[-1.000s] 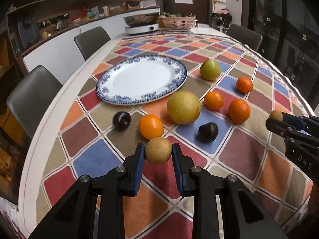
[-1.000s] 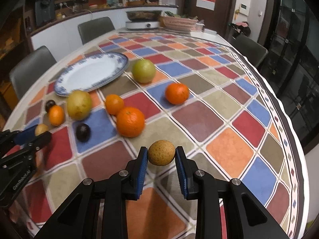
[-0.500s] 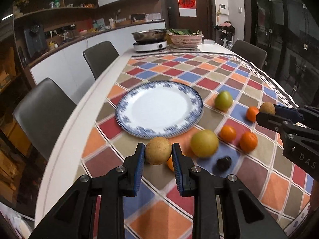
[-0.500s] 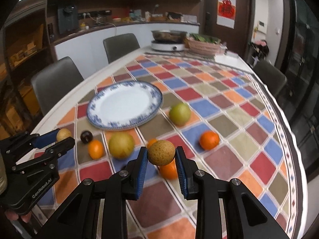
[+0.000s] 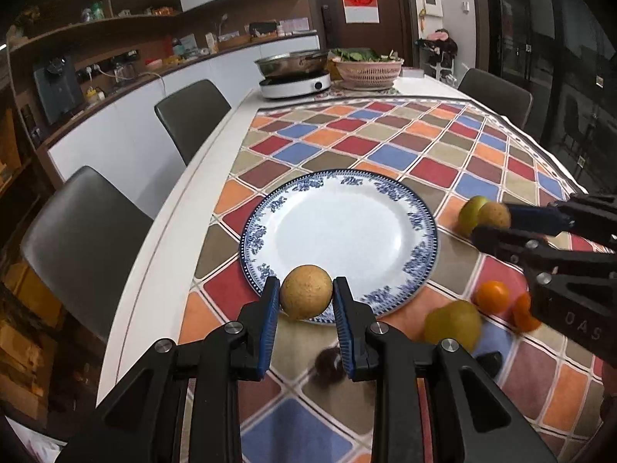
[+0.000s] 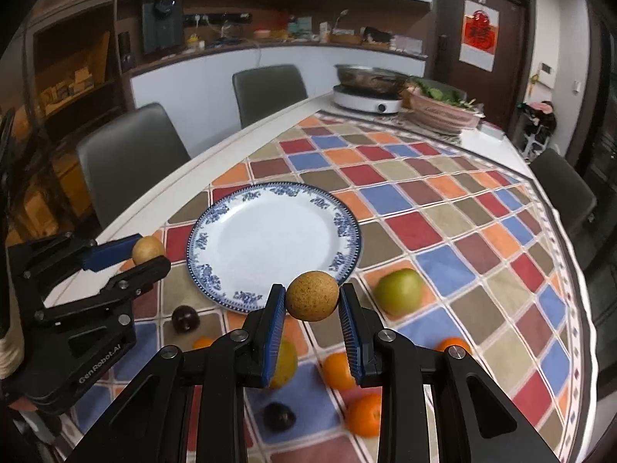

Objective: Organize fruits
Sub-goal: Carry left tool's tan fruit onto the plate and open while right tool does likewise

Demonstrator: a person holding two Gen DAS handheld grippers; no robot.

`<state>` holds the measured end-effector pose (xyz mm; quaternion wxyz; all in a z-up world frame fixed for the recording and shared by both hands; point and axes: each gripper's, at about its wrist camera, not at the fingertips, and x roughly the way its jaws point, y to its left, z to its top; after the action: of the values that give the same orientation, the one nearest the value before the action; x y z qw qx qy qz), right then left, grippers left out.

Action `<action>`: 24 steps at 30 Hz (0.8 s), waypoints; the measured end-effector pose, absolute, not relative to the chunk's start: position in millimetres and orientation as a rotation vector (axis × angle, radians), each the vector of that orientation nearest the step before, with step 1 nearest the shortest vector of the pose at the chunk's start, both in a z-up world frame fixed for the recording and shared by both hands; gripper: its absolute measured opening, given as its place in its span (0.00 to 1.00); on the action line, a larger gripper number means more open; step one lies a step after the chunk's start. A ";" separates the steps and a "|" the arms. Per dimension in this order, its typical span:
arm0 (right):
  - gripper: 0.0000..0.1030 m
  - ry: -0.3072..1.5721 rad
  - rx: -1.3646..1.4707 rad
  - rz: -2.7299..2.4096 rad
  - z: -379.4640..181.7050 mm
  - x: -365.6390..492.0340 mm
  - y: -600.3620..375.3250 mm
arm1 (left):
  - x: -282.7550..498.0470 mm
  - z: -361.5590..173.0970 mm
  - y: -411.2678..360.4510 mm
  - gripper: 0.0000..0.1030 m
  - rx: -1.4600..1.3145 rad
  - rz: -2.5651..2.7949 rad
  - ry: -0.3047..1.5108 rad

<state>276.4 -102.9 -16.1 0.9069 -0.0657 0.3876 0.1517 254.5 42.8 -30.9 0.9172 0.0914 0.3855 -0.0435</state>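
A blue-rimmed white plate (image 5: 339, 231) (image 6: 270, 243) lies bare on the checkered tablecloth. My left gripper (image 5: 306, 299) is shut on a small tan round fruit (image 5: 306, 296), held in the air over the plate's near rim. My right gripper (image 6: 312, 297) is shut on a second tan round fruit (image 6: 313, 295), in the air over the plate's near right edge. Each gripper also appears in the other's view, the right gripper (image 5: 493, 218) at the plate's right, the left gripper (image 6: 148, 250) at its left. On the cloth lie a green apple (image 6: 399, 291), a yellow pear (image 5: 453, 324), several oranges and two dark plums.
At the table's far end stand an induction cooker with a metal pot (image 5: 295, 77) and a pink basket of greens (image 5: 368, 69). Grey chairs (image 5: 83, 239) line the left side. The table's white edge (image 5: 162, 254) runs close to the plate's left.
Both grippers, each still holding its tan fruit, have risen and moved forward over the loose fruits to the plate's near rim. The fruits on the cloth have not moved.
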 end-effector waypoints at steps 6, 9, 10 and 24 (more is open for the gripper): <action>0.29 0.880 -0.124 0.352 -42.3 314.6 -91.8 | 286.0 -52.5 48.9 0.27 0.175 -0.101 0.854; 0.29 0.920 -0.096 0.369 -53.9 330.0 -88.6 | 298.0 -62.1 49.9 0.27 0.169 -0.111 0.879; 0.29 0.928 -0.093 0.372 -57.1 333.4 -86.9 | 301.2 -65.2 50.2 0.27 0.167 -0.114 0.886; 0.35 0.943 -0.095 0.362 -66.8 345.2 -80.8 | 311.6 -69.7 48.1 0.38 0.191 -0.115 0.898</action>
<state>345.2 -80.8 -66.8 0.8740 -0.0453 0.4517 0.1734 311.6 48.1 -69.7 0.8950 0.0924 0.4329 -0.0554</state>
